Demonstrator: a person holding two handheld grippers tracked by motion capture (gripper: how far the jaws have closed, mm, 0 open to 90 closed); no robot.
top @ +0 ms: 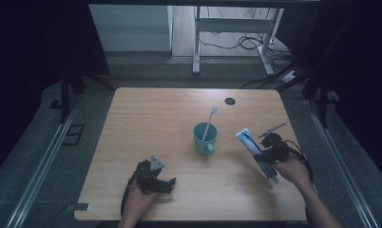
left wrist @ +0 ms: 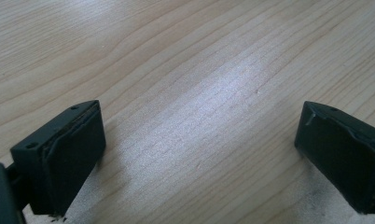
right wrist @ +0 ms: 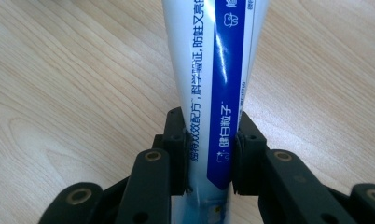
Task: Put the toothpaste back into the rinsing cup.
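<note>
1 teal cup (top: pixel 205 138) with a handle stands near the middle of the table (top: pixel 151 118), and 1 toothbrush (top: pixel 209 122) stands in it, leaning against the rim with its head up and tilted toward the far side. Nothing else can be made out inside the cup.

Counted: 1 cup, 1 toothbrush, 1 toothpaste tube (top: pixel 255 152), 2 claws, and 1 small dark round spot (top: pixel 230 101) near the table's far edge.

The toothpaste tube is white with a broad blue stripe down its length and printed lettering along it; its flat crimped end points up and away toward the cup, its cap end down by the person's hand. It sits to the right of the cup, apart from it, above the table's right part.

The right claw (right wrist: pixel 209 154) is narrow and clamped on the toothpaste tube, 1 jaw pressing each side of its lower body in the right gripper view.

The left claw (left wrist: pixel 197 154) is spread wide with nothing between its jaws, low over bare wood at the table's near left part, well apart from the cup.
</note>
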